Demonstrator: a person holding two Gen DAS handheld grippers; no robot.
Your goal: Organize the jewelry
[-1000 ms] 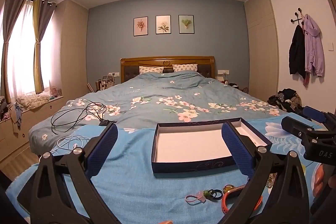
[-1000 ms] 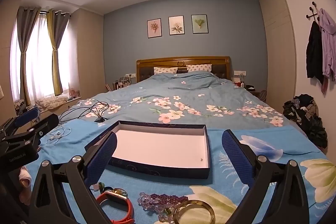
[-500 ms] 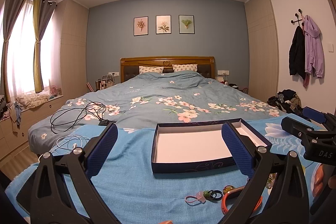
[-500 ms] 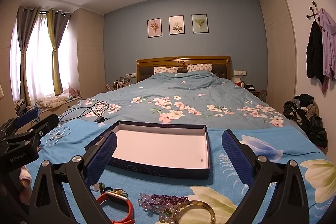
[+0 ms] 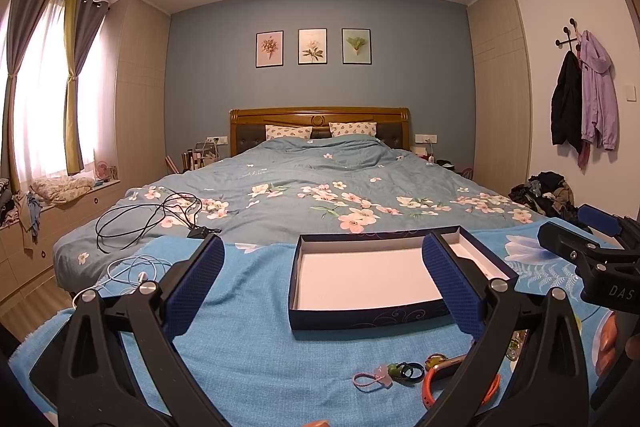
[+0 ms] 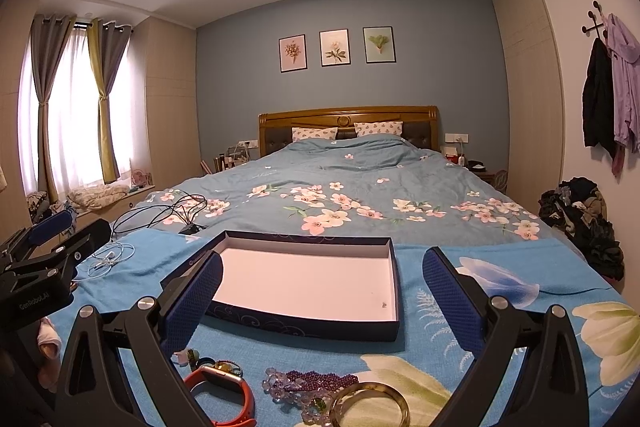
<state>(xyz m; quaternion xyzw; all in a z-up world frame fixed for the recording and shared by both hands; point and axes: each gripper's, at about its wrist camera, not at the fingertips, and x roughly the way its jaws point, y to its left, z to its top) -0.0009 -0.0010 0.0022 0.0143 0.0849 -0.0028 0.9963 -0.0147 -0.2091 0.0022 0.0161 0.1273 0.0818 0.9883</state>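
While both tongs hover above a blue floral cloth [image 6: 500, 339], the left gripper [image 5: 320, 291] and right gripper [image 6: 322, 301] gape wide, holding nothing. A shallow dark box [image 6: 394, 331] lies ahead; an orange-strapped watch [image 6: 236, 393], purple beads [image 6: 320, 379] and a bangle [image 6: 370, 405] lie just before it.

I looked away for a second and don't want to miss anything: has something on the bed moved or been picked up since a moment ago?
Nothing visibly changed. Both tools, left and right, hang open and empty as before, short of the open box. The orange-banded watch, purple beads and yellowish bangle lie untouched on the blue cloth in front of it.
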